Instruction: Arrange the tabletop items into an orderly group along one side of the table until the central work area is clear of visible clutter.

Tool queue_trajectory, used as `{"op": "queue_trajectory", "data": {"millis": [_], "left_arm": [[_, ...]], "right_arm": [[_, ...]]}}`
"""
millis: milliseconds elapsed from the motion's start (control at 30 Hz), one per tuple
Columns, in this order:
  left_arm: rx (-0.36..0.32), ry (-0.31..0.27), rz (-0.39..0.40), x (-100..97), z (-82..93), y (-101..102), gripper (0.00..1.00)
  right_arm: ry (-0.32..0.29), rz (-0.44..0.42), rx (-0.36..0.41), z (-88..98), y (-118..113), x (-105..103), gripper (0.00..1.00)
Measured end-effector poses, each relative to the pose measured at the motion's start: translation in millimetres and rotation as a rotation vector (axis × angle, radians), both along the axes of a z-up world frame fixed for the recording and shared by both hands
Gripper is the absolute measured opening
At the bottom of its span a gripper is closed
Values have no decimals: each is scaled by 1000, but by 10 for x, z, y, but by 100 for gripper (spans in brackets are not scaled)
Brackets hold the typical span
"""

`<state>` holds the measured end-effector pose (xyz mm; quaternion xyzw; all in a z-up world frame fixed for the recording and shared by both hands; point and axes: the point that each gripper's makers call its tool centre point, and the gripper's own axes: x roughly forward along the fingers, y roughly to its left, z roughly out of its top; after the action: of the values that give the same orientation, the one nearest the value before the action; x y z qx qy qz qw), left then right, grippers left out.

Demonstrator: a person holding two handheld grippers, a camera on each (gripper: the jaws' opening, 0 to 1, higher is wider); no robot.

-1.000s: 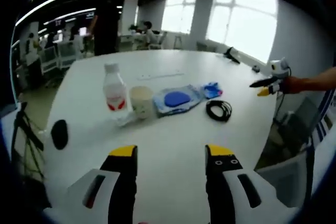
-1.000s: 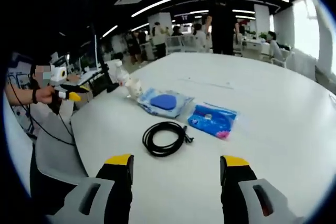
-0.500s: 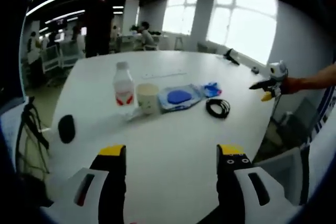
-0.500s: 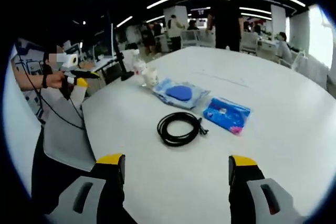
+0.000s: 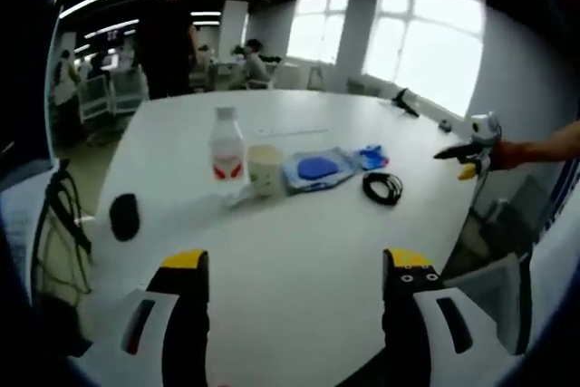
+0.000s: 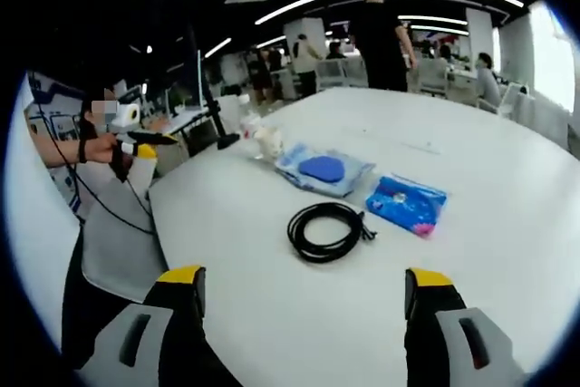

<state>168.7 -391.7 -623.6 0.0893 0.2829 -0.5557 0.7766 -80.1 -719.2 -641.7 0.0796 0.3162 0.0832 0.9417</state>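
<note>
On the white table stand a clear bottle with a red label and a pale paper cup side by side. Right of them lie a clear packet with a blue disc, a small blue packet and a coiled black cable. A black oval object lies at the left edge. My left gripper is open above the near table edge. In the right gripper view, the cable, blue-disc packet and blue packet lie ahead of my open right gripper.
A grey chair stands at the table's left side in the right gripper view. The other gripper shows at the far right of the left gripper view, held by a hand. People and desks fill the office behind. A black stand sits near the bottle.
Both cameras have pulled back and shifted a little, so the items sit slightly further right in each view. Nothing on the table has moved; both grippers stay open.
</note>
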Motion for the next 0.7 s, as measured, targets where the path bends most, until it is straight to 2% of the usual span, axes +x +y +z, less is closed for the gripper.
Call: {"op": "queue_trajectory", "data": {"millis": [333,700], "left_arm": [[-5,13,10,-160,16,11,81],[-12,15,14,-172,27,14,79]], "right_arm": [[-6,4,17,-16,75,-9,94],[4,9,17,-21,128,-34,93]]}}
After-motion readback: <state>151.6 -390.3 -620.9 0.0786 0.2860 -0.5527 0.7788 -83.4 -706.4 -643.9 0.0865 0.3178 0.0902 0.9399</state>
